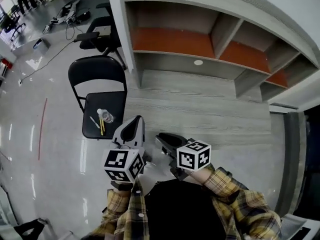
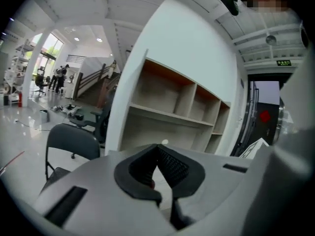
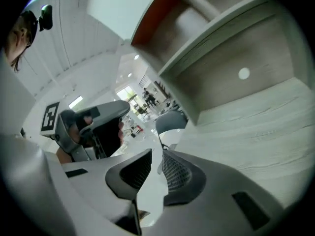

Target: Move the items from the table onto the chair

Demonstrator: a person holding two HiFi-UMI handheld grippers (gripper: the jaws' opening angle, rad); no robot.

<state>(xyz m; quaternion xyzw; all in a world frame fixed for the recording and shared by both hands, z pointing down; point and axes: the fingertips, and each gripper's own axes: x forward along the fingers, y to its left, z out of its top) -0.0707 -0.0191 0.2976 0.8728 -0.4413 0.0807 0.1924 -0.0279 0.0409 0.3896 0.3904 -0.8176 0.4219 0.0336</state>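
The bench [image 1: 210, 114] fills the middle and right, with a shelf unit [image 1: 200, 39] along its far side. Left of the bench, on the floor [image 1: 55, 149], stands the chair [image 1: 97, 71]. On its seat are a bottle [image 1: 105, 115] and, just nearer, a few slim sticks [image 1: 101, 126]. An office chair [image 1: 100, 36] sits farther back. The left claw [image 1: 133, 123] and right claw [image 1: 162, 140] hang side by side, near, just right of the chair's seat.

Tiny, unidentifiable bits [image 1: 101, 120] on chair seat [image 1: 116, 109], head view; my plaid sleeves [image 1: 240, 204] cropped at btm edge.
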